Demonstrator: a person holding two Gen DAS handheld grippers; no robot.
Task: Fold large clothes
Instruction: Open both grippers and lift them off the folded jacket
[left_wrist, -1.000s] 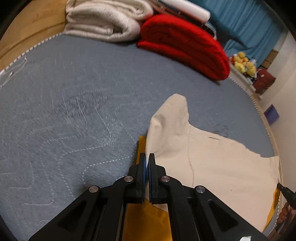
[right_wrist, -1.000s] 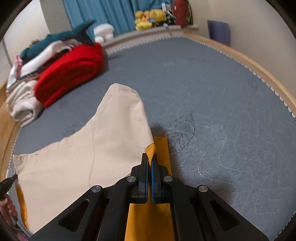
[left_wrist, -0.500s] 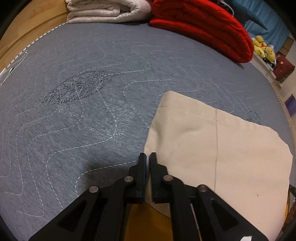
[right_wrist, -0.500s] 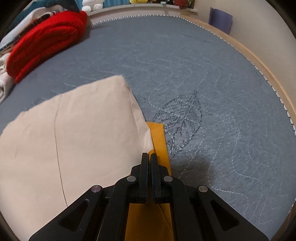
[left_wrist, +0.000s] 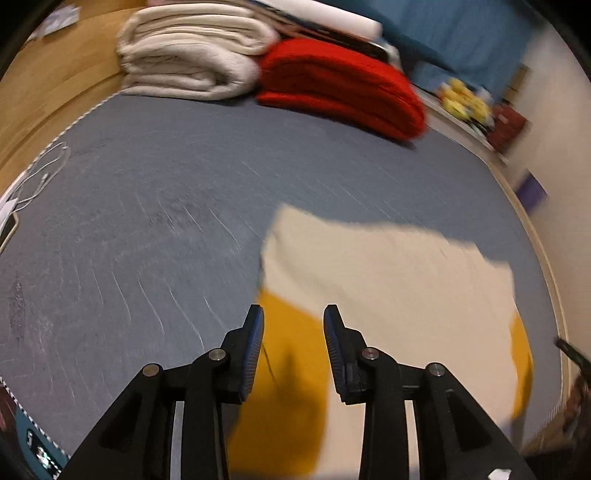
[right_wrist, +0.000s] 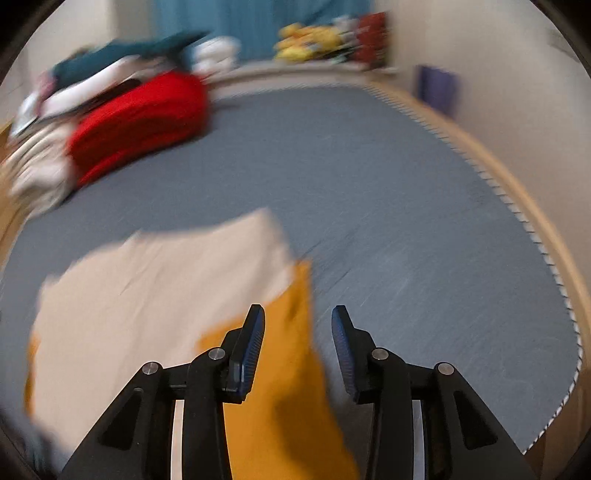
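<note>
Now your left hand-held gripper (left_wrist: 293, 319) and right hand-held gripper (right_wrist: 297, 319) are opening, empty, above the cream-and-mustard garment (left_wrist: 388, 280) lying on the grey quilted bed (left_wrist: 147, 206), well short of the red blanket (left_wrist: 343, 88).

the left gripper (left_wrist: 293, 314) points down at a slant, and its jaws are opening. the two black fingers stand apart with a clear gap, the blue ribbed pads (left_wrist: 255, 347) face each other, and nothing is between them. the right gripper (right_wrist: 297, 314) points down at about the same slant. its jaws are opening too, the pads (right_wrist: 341, 343) are apart, and they press on nothing. both views are blurred.
</note>
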